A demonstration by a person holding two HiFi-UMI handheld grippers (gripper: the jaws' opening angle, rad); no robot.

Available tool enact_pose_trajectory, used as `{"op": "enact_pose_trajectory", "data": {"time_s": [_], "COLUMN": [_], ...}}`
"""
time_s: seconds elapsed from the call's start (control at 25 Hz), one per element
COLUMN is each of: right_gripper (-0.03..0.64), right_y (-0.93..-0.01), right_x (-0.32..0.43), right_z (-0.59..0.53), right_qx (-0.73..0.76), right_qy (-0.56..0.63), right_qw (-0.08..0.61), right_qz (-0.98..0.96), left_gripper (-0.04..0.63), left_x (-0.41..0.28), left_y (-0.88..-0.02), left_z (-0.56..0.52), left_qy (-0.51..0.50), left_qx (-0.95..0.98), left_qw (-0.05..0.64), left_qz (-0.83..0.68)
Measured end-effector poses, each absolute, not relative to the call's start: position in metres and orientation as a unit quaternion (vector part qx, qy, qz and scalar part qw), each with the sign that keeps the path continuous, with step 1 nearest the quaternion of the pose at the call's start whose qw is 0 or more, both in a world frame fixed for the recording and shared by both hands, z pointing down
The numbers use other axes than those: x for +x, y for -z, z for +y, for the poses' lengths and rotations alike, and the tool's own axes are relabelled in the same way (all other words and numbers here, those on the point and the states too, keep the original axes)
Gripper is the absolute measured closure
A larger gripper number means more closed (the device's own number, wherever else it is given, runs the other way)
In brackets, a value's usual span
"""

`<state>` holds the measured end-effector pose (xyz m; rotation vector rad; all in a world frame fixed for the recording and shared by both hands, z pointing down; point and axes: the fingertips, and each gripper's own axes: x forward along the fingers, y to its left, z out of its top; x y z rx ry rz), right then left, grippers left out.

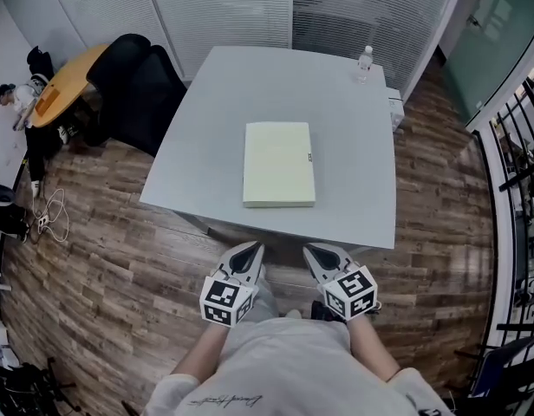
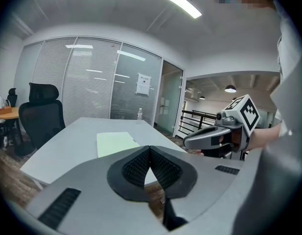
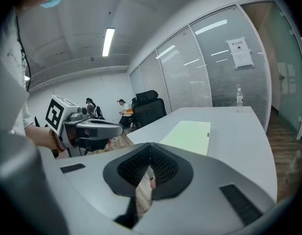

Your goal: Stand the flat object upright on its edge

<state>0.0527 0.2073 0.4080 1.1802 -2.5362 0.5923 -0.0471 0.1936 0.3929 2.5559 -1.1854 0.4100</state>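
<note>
A pale yellow-green flat book (image 1: 279, 164) lies flat on the grey table (image 1: 354, 128), near its front edge. It also shows in the left gripper view as the book (image 2: 116, 142) and in the right gripper view as the book (image 3: 188, 135). My left gripper (image 1: 251, 251) and right gripper (image 1: 314, 251) hover side by side in front of the table's near edge, short of the book. Both are shut with nothing between the jaws. The right gripper (image 2: 190, 142) appears in the left gripper view, and the left gripper (image 3: 116, 129) in the right gripper view.
A clear water bottle (image 1: 364, 62) stands at the table's far right corner. A black office chair (image 1: 137, 89) sits left of the table, beside a round wooden table (image 1: 63, 81). Glass partitions stand behind. People sit far off (image 3: 122, 105). Cables lie on the wood floor (image 1: 50, 211).
</note>
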Motion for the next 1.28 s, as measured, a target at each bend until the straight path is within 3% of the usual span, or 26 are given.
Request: {"op": "enact_pose_trajectory", "data": {"time_s": [0.64, 1.28], "right_gripper": [0.592, 0.592], "right_y": [-0.398, -0.399], "right_x": [0.025, 0.024], "right_z": [0.082, 0.042], "right_qx": [0.458, 0.496], "right_qy": [-0.194, -0.203], "right_qw": [0.127, 0.13], "right_qz": [-0.858, -0.834], "left_gripper": [0.583, 0.583], "left_x": [-0.072, -0.077], "left_y": [-0.39, -0.395], "left_z": [0.062, 0.019], "left_qy": [-0.137, -0.141], "left_qx": [0.91, 0.925], "left_qw": [0.142, 0.145], "left_qz": [-0.364, -0.322]}}
